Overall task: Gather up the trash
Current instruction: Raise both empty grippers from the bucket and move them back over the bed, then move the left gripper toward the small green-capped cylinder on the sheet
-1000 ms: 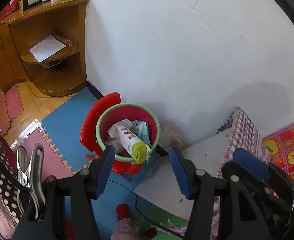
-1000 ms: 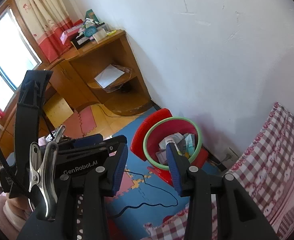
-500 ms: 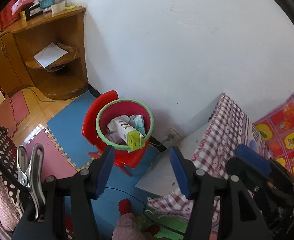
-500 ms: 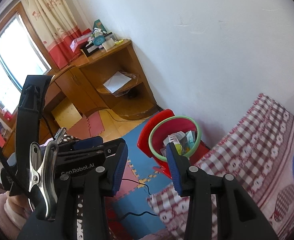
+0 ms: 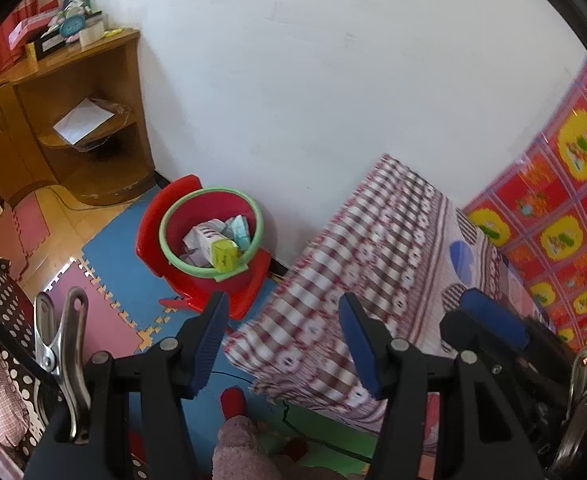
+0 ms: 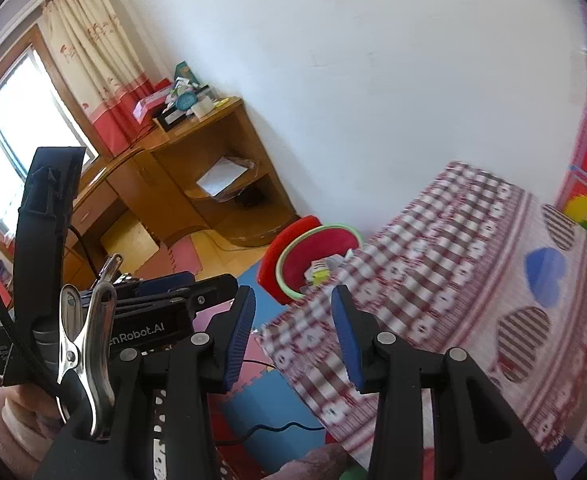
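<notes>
Both tools have drawn back from the trash bin [image 5: 211, 232]; more checked bed cover [image 5: 373, 280] shows. Left tool [image 5: 283, 340] and right tool [image 6: 291, 336] stand part-spread, empty. Bin sits far left on the floor.

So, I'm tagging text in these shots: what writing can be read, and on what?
"nRobot.AI": on the left hand-held gripper body, seen from the right wrist view; its first letters are hidden by a metal clip.
Print on the cartons in the red bin: too small to read.
</notes>
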Action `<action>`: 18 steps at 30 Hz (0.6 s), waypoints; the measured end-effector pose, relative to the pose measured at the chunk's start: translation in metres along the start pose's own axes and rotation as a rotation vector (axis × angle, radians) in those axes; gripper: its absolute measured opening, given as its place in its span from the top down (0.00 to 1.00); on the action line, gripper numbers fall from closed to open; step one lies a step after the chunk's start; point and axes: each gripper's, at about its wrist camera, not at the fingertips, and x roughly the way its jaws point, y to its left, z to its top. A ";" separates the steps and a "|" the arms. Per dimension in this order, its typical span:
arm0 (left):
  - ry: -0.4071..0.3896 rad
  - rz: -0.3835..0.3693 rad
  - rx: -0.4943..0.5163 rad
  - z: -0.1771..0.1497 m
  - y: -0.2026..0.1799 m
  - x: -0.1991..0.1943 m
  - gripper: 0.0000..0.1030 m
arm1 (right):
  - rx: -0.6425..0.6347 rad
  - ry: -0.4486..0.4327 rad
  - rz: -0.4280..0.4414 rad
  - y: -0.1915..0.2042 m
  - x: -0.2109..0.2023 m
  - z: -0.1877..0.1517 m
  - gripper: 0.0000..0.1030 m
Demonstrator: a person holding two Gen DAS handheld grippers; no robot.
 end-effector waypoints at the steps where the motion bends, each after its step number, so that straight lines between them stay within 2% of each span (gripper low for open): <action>1: 0.000 -0.004 0.005 -0.002 -0.006 -0.001 0.43 | 0.004 -0.004 -0.003 -0.004 -0.005 -0.002 0.59; 11: 0.005 -0.071 0.096 -0.023 -0.098 -0.007 0.43 | 0.075 -0.061 -0.077 -0.058 -0.070 -0.031 0.59; 18: 0.029 -0.143 0.206 -0.026 -0.160 0.000 0.43 | 0.148 -0.098 -0.173 -0.096 -0.114 -0.046 0.59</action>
